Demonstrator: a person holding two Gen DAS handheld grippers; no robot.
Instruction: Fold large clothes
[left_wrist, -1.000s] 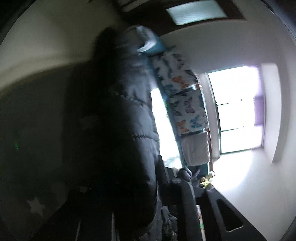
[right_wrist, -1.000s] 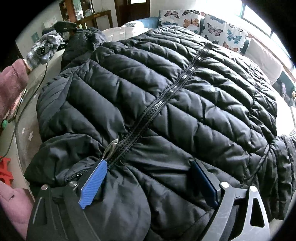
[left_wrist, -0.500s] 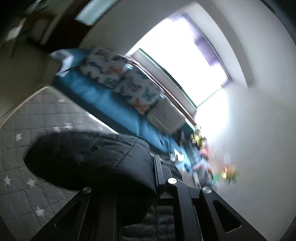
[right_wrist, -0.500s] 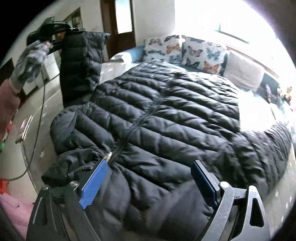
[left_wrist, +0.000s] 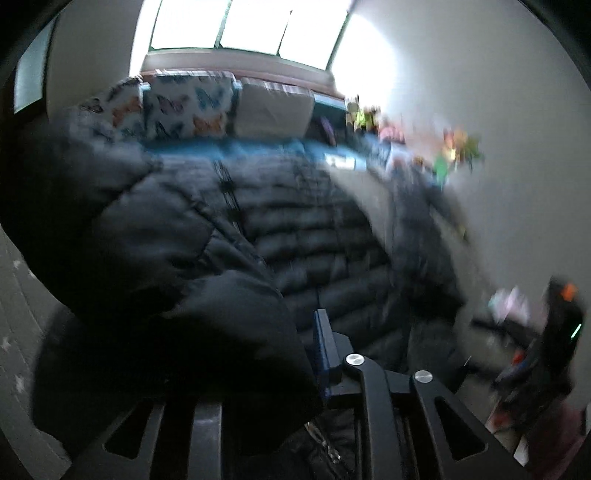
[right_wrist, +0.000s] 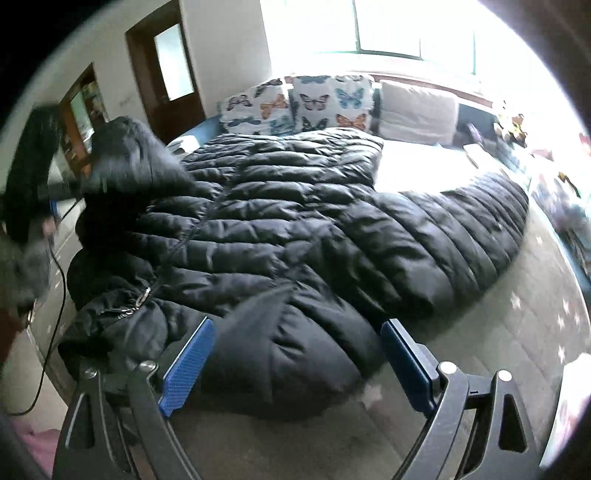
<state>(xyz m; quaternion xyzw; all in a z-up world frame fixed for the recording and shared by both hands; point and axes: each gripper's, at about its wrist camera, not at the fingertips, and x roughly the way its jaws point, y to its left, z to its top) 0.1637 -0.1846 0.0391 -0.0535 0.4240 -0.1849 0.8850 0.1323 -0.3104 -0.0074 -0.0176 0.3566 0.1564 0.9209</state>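
A large black puffer jacket (right_wrist: 280, 229) lies spread front up on a pale quilted surface (right_wrist: 524, 332), its zip running up the middle. My right gripper (right_wrist: 295, 365) is open and empty, its blue pads either side of the near hood end. My left gripper (left_wrist: 295, 354) is shut on the jacket's left sleeve (left_wrist: 155, 266), which bulges over its jaws and hides the left finger. In the right wrist view that sleeve (right_wrist: 133, 158) is lifted at the jacket's left side. The right sleeve (right_wrist: 461, 236) lies stretched out to the right.
Butterfly cushions (right_wrist: 314, 103) and a white cushion (right_wrist: 417, 110) line the back under a bright window. A wooden door (right_wrist: 166, 77) stands at back left. A cable (right_wrist: 55, 332) trails on the left. Toys (left_wrist: 454, 147) sit along the right wall.
My left gripper has swung the held sleeve from hanging up high down and inward toward the jacket's body. My right gripper has pulled back from the zip area to the hood end.
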